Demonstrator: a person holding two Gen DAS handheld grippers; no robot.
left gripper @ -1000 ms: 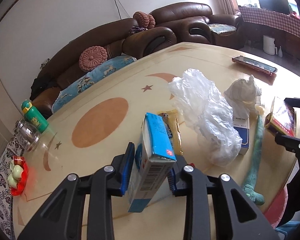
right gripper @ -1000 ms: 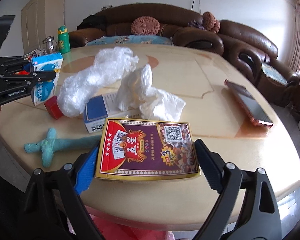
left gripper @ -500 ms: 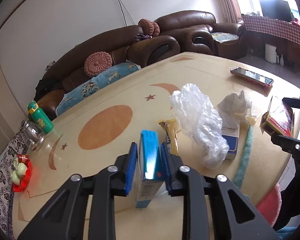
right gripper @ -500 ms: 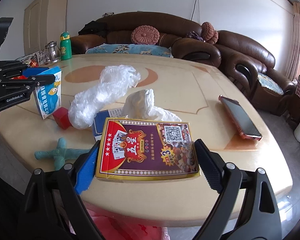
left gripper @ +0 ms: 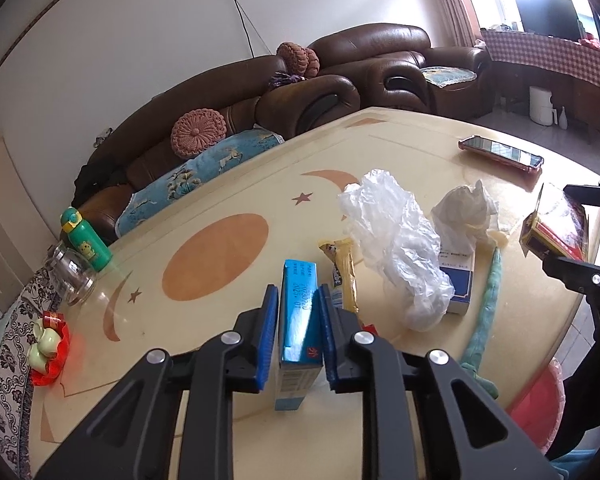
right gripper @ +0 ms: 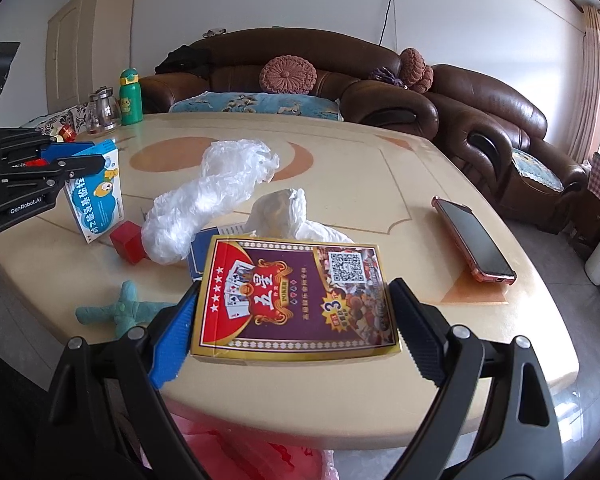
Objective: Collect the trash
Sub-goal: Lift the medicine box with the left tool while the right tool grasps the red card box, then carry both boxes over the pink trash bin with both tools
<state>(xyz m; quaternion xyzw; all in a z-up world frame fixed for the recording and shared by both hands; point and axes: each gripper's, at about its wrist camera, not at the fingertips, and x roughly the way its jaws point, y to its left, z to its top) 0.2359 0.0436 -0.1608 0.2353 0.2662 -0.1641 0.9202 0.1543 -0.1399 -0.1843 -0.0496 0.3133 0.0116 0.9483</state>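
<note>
**Grippers: both loaded**

Left gripper (left gripper: 299,334) is clamped on a blue carton (left gripper: 300,320), held upright above the table (left gripper: 400,148). Right gripper (right gripper: 294,330) is clamped on a card box (right gripper: 296,300), held flat over the table's near edge. Plastic bag (right gripper: 212,196), tissue (right gripper: 288,216) and snack wrapper (left gripper: 344,272) lie on the table between them.

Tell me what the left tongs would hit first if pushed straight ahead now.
Probably nothing soon: the left tongs, shut on the blue carton, point over bare table. The yellow snack wrapper lies just right; depth unclear.
</note>
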